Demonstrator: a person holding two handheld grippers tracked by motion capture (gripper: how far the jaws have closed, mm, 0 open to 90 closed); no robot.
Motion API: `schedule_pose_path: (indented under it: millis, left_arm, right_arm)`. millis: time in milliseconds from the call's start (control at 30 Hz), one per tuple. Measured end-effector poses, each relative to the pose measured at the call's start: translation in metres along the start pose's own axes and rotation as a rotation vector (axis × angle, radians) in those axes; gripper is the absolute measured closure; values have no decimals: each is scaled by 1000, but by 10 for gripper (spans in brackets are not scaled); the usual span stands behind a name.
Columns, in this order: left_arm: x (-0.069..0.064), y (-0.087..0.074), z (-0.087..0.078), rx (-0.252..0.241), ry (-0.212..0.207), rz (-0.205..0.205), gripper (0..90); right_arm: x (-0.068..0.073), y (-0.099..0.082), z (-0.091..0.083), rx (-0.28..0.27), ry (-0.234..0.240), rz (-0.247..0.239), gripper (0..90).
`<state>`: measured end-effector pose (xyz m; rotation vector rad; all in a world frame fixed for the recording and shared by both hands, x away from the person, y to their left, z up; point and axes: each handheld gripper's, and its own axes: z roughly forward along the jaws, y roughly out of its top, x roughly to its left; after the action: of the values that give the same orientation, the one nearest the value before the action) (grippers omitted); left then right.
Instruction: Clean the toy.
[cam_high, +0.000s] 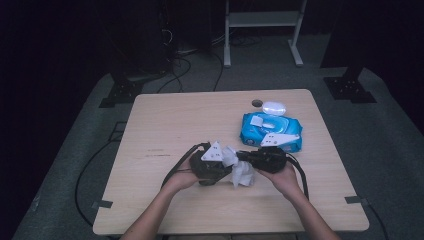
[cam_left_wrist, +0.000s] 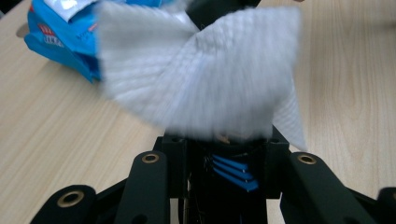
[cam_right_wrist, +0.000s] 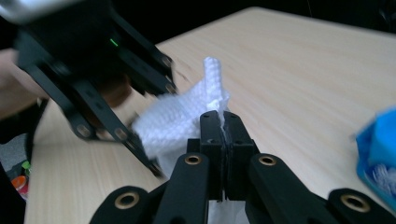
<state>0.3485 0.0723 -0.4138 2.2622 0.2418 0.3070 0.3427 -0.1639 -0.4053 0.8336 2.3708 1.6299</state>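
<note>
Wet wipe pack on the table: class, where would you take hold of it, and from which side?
Grip the wet wipe pack across a soft blue side edge, coming from above. It lies flat on the table, its flap open on top, so avoid the middle.

Left hand-held gripper (cam_high: 220, 167): we see it low on the bench (cam_high: 165, 125), jaws closed on the white wipe (cam_high: 239, 170).
Right hand-held gripper (cam_high: 250, 157): facing the left one, pinching the same wipe from the other side.
White wipe: crumpled between the two, hanging toward the bench.
Blue wipe pack (cam_high: 271, 131): just beyond the right hand-held gripper, flap open.
White lid (cam_high: 273, 107): beyond the pack.
</note>
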Motion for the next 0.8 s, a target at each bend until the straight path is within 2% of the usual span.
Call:
schedule_pose_path:
  millis: [67, 167, 233, 333, 400, 433, 533, 567, 600, 700, 733, 800]
  left_arm:
    - [0, 1, -4, -27, 0, -11, 640]
    - [1, 0, -5, -23, 6, -8, 642]
    - [2, -1, -7, -48, 2, -29, 644]
    - [2, -1, -7, -51, 5, -24, 644]
    - [2, -1, -7, -51, -2, -26, 643]
    - [2, -1, -7, -56, -2, -27, 644]
    - [2, -1, -7, -58, 5, -26, 644]
    - [3, -1, -9, -67, 5, -34, 644]
    - [4, -1, -10, -72, 2, -35, 644]
    - [3, 0, -12, -76, 12, -32, 645]
    - [6, -1, -16, -105, -1, -51, 644]
    - [7, -1, -17, -115, -1, -58, 644]
  right_arm:
    - [6, 8, 0, -31, 35, -15, 879]
    - [7, 8, -1, -28, 25, -27, 879]
    - [1, 3, -2, 10, -22, -39, 878]
    - [-6, -5, -2, 25, -15, -2, 878]
    - [-3, -3, -1, 27, -23, -17, 879]
    - [-2, -1, 0, 19, -24, -20, 879]
    - [1, 6, -3, -41, 23, -1, 879]
    - [2, 7, -3, -42, 24, -8, 878]
    - [3, 8, -3, -40, 15, -18, 878]
    - [0, 4, -3, -44, 10, -5, 878]
    - [-6, -3, -3, -12, -11, 4, 878]
    - [-8, -6, -3, -4, -15, 10, 878]
